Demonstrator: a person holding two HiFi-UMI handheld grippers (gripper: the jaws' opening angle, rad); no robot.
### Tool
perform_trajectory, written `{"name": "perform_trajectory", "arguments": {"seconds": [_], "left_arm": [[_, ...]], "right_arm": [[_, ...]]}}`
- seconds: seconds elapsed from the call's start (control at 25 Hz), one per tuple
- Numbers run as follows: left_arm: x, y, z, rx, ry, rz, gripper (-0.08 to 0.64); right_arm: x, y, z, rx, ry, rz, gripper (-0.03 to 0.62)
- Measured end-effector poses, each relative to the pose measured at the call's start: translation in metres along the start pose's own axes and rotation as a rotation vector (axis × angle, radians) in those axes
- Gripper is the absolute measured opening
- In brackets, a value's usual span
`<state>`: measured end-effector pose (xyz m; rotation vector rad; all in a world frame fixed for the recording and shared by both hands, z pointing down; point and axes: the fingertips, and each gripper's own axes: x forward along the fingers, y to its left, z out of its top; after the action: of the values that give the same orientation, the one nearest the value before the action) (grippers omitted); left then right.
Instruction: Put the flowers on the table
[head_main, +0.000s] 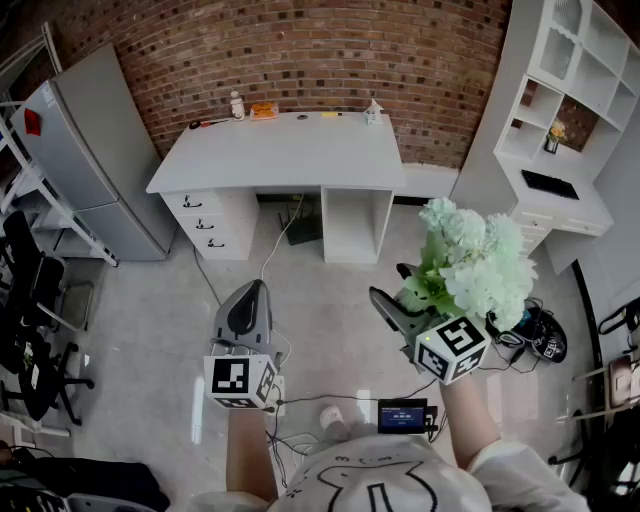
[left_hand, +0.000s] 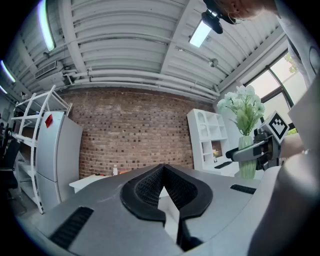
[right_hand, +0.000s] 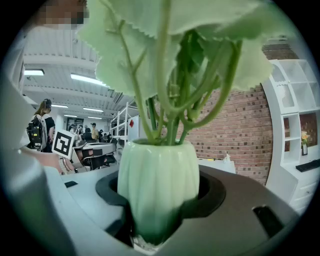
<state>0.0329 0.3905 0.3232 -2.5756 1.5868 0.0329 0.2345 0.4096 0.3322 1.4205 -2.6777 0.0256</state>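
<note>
A pale green ribbed vase (right_hand: 158, 187) with white-green flowers (head_main: 472, 262) stands upright between the jaws of my right gripper (head_main: 403, 303), which is shut on it. In the head view the bouquet hides the vase, and the gripper hangs over the floor right of the white table (head_main: 285, 152). The left gripper view shows the vase (left_hand: 246, 160) at the right. My left gripper (head_main: 246, 312) is shut and empty, held low at the left, well short of the table.
On the table's back edge stand a small bottle (head_main: 237, 105), an orange item (head_main: 263, 111) and a spray bottle (head_main: 372, 111). White shelving (head_main: 560, 120) is at the right, a grey fridge (head_main: 85, 160) at the left. Cables (head_main: 300, 440) lie on the floor.
</note>
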Motion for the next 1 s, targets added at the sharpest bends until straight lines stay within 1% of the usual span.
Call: {"name": "perform_trajectory", "arguments": {"seconds": [0.28,0.52,0.64,0.8,1.0], "left_arm": [[-0.040,-0.018,0.002,-0.012,-0.002,0.025,0.009],[-0.072,-0.045,0.004,-0.013,0.004,0.030,0.009],[-0.082,-0.053,0.004,-0.007,0.009,0.024,0.009],[-0.077,-0.051,0.004,-0.008,0.006,0.024,0.009],[-0.050,-0.039,0.007,-0.006,-0.011,0.016,0.009]], "right_arm": [[-0.031,0.026,-0.001,-0.016,-0.006,0.028,0.270],[-0.066,0.051,-0.015,-0.022,0.025,0.048,0.270],[-0.075,0.059,-0.021,-0.034,0.050,0.041,0.270],[-0.073,0.060,-0.022,-0.035,0.054,0.051,0.270],[-0.049,0.046,-0.016,-0.026,0.049,0.061,0.270]]}}
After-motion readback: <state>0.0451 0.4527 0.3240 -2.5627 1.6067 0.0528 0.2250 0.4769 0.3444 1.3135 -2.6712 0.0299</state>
